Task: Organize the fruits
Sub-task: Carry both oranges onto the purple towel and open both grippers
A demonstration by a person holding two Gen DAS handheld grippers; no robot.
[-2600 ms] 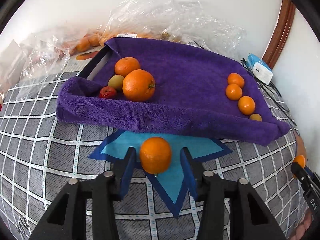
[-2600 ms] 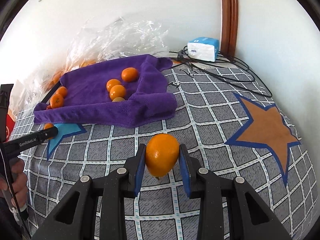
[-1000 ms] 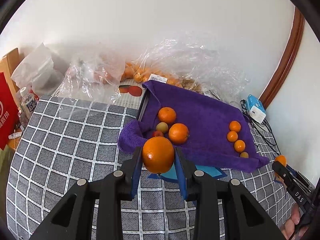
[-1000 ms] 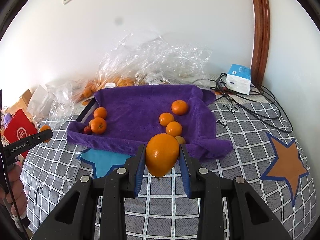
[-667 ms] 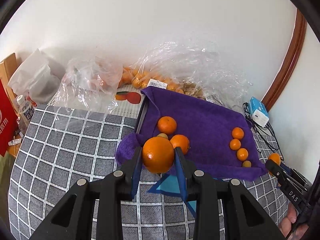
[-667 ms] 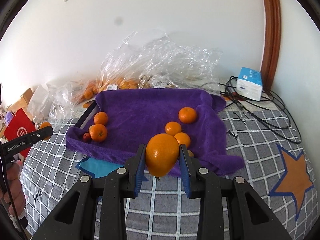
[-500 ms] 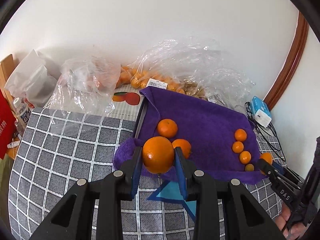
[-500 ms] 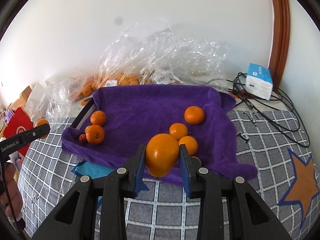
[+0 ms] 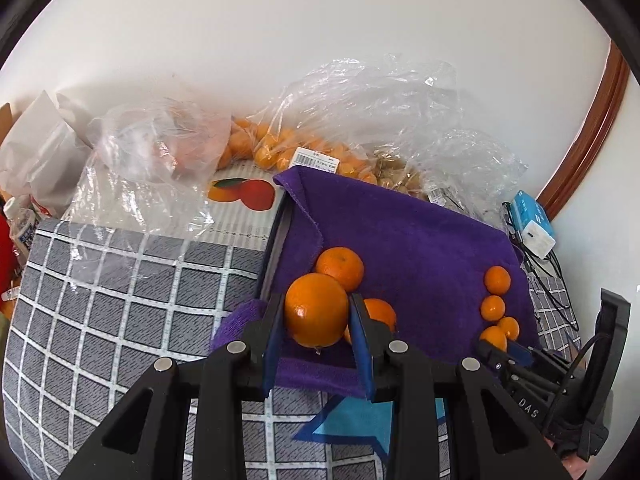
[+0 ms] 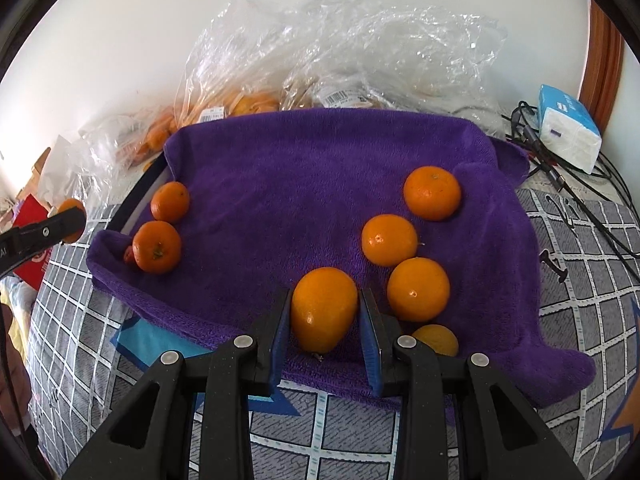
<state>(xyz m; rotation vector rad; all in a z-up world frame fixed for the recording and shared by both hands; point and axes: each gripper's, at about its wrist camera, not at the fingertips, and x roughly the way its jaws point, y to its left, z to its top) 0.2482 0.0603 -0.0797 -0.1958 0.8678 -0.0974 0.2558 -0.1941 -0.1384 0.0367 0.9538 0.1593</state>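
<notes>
My left gripper (image 9: 316,330) is shut on a round orange (image 9: 316,310), held over the near left edge of the purple towel (image 9: 408,240). Two oranges (image 9: 340,266) lie on the towel just beyond it. My right gripper (image 10: 324,322) is shut on an oval orange (image 10: 323,308), above the towel's (image 10: 304,184) near edge. To its right lies a row of small oranges (image 10: 418,289); two more (image 10: 157,246) and a small red fruit (image 10: 129,255) sit at the towel's left end. The right gripper also shows in the left wrist view (image 9: 500,350).
Clear plastic bags of fruit (image 10: 340,52) lie behind the towel against the wall. A blue and white box (image 10: 568,132) and black cables (image 10: 576,192) are at the right. A grey checked cloth (image 9: 112,300) with blue star patches (image 9: 368,420) covers the surface. A red pack (image 10: 34,264) is at the left.
Both grippers have moved forward and down towards the purple towel, each still holding its orange. The towel and its fruit now look larger and closer in both views.
</notes>
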